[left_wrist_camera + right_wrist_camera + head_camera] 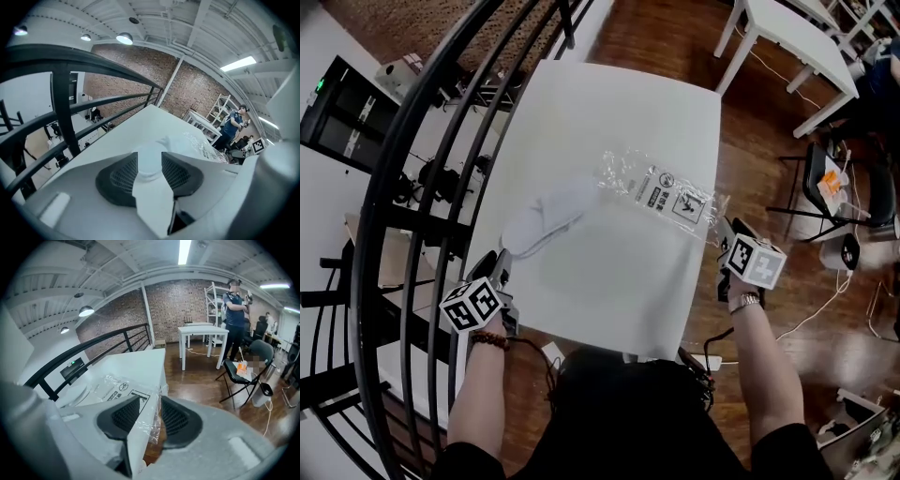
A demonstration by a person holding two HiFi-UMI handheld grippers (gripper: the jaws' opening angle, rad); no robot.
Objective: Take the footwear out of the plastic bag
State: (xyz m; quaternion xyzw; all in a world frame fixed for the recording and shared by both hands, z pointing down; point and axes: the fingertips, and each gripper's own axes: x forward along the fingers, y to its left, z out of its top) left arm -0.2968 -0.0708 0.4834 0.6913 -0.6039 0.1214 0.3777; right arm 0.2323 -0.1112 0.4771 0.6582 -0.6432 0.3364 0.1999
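Observation:
A pair of white slippers (548,217) lies on the white table (609,103), left of the middle, outside the bag. The clear plastic bag (661,192) with printed labels lies flat to their right and reaches the table's right edge. My left gripper (501,265) is at the slippers' near end; in the left gripper view the slipper's rounded end (149,161) shows in the gap between the open jaws. My right gripper (724,234) is at the table's right edge, jaws open, and the bag's crinkled corner (151,427) hangs loose between them.
A black curved railing (412,187) runs along the table's left side. Wooden floor lies to the right, with a second white table (792,37), a folding chair (825,192) and cables. A person (233,310) stands far back.

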